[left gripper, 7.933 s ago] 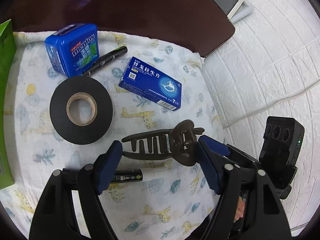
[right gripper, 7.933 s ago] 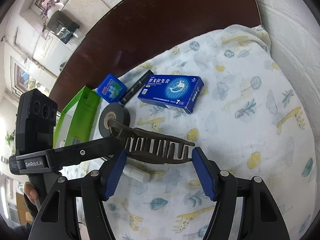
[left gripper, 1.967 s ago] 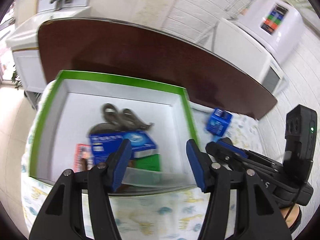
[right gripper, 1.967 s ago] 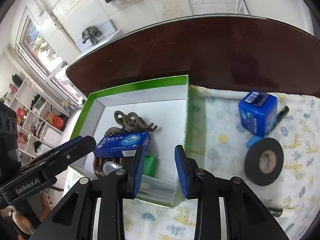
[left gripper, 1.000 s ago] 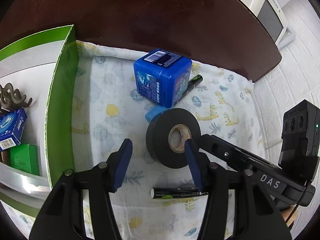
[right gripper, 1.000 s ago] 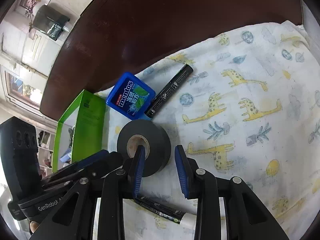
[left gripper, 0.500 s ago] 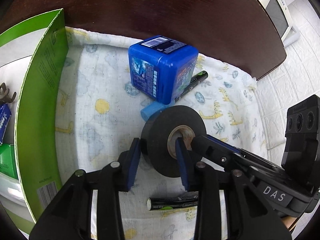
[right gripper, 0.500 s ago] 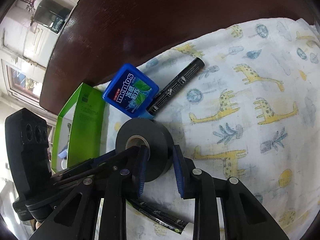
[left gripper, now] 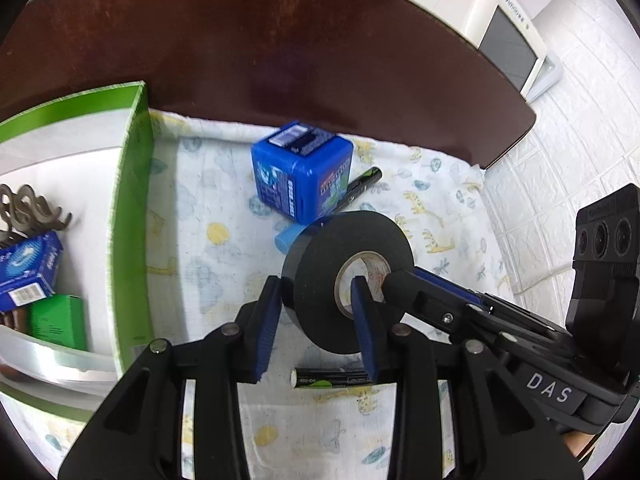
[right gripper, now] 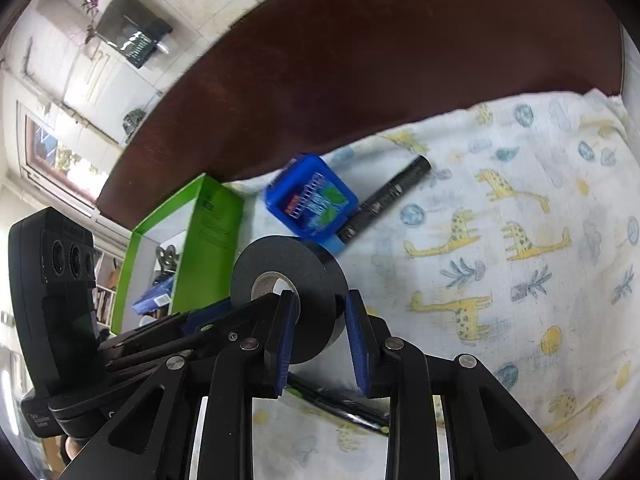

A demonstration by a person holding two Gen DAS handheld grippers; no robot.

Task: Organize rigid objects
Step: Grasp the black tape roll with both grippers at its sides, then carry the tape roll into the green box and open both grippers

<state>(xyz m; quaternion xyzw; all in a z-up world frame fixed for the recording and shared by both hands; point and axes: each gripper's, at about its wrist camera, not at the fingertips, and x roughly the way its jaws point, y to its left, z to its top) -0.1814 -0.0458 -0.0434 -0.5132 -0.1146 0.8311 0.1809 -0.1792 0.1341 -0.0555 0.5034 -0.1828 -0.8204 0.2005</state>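
A black roll of tape (left gripper: 320, 276) is lifted off the patterned cloth (left gripper: 200, 248) and tilted. My left gripper (left gripper: 316, 304) is shut on its left wall, one finger inside the core. My right gripper (right gripper: 318, 312) is shut on the roll's (right gripper: 308, 272) other wall, one finger in the core; it also shows in the left wrist view (left gripper: 404, 280). A blue Mentos box (left gripper: 304, 168) lies behind the roll, with a black marker (left gripper: 360, 188) beside it. A second marker (left gripper: 332, 378) lies under the roll.
A green-edged white box (left gripper: 128, 208) stands at the left, holding a brown hair claw (left gripper: 28, 212), a blue medicine carton (left gripper: 28, 264) and a small green box (left gripper: 60, 320). A dark brown table (left gripper: 280, 60) runs behind the cloth. A white appliance (left gripper: 508, 28) stands at the far right.
Both grippers have closed onto the tape roll from either side. The roll has risen off the cloth and tilted up.
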